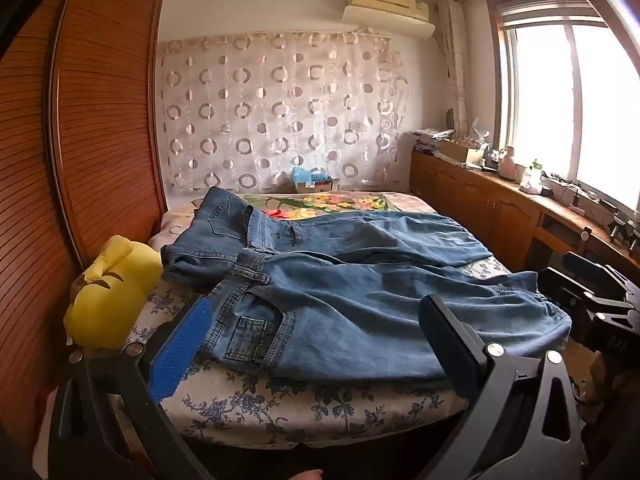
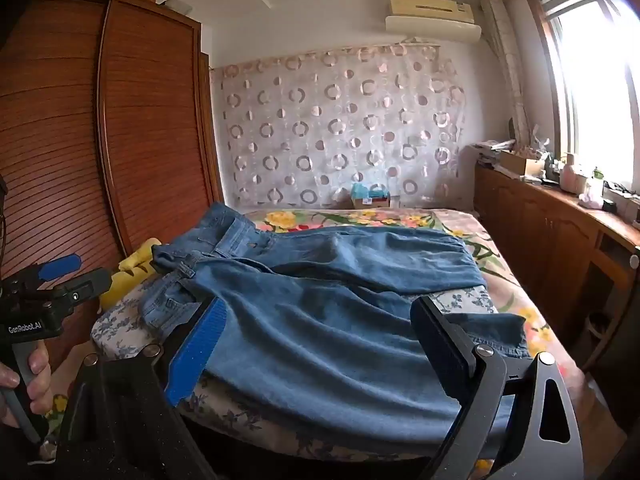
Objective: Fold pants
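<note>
Holding both grippers with jaws fully apart and nothing between them, you are hovering at the near edge of the bed [image 1: 280, 412]. The left gripper [image 1: 316, 340] is framing the waistband end of the pants [image 1: 340, 280]; the right gripper [image 2: 320, 352] is framing the nearer leg toward its hem.

The pants are lying unfolded across the bed, waistband toward the yellow pillow [image 1: 108, 292] on the left, both legs running rightward. The nearer leg is overhanging the bed edge slightly, and the far leg is lying askew, partly apart from it.

Hazards, as judged from this position:
- Pinching only the top denim layer is likely to let the lower layer drag and bunch.
- Closing low is likely to catch the floral bed cover together with the denim.
- Lifting the overhanging leg unevenly may let the pants slide off the bed.
- Folding before the legs are aligned is likely to leave a crooked fold.

Legible writing: "GenRobot.AI" is showing on the left gripper's body in the right wrist view. The patch at the pocket is too blurred to read.
</note>
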Motion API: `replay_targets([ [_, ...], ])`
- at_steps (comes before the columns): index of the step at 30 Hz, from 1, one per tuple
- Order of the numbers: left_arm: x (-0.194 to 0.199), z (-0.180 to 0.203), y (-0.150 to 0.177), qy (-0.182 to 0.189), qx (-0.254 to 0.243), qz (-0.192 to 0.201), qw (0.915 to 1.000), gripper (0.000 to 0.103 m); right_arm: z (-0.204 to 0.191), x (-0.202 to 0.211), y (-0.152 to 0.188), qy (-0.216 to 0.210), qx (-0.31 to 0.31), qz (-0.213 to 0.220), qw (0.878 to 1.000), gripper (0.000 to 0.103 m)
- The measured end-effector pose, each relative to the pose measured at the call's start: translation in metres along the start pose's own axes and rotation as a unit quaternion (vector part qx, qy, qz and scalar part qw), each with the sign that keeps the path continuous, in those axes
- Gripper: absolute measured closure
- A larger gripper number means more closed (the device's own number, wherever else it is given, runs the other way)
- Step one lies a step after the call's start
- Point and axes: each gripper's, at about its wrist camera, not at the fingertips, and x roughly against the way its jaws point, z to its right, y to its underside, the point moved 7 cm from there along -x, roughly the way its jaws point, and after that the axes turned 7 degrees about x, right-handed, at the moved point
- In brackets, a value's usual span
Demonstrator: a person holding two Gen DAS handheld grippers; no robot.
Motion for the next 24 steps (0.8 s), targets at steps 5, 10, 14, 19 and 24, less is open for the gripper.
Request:
replay_targets([
  [5,0.0001,-0.0009,0.0001,-0.003,-0.004,-0.003,1.0000,0.000,0.0000,-0.0006,-0.0003,-0.001,-0.002,0.003,1.000,0.009],
  [10,0.0000,-0.0012,0.0002,-0.005,-0.006,-0.004,1.0000,0.000,0.0004,-0.0006,-0.0003,0.000,-0.002,0.003,1.000,0.009],
  [14,-0.0001,-0.0011,0.0003,-0.004,-0.006,-0.004,1.0000,0.000,0.0004,-0.0010,0.0000,0.001,-0.002,0.002,1.000,0.009],
  [19,-0.0004,-0.0011,0.0004,-0.005,-0.006,-0.006,1.0000,0.000,0.0009,-0.0009,0.0002,0.001,-0.003,0.003,1.000,0.009],
  [24,-0.0003,-0.0014,0.0003,-0.005,-0.006,-0.005,1.0000,0.000,0.0009,0.0013,-0.0007,0.001,-0.003,0.003,1.000,0.009],
])
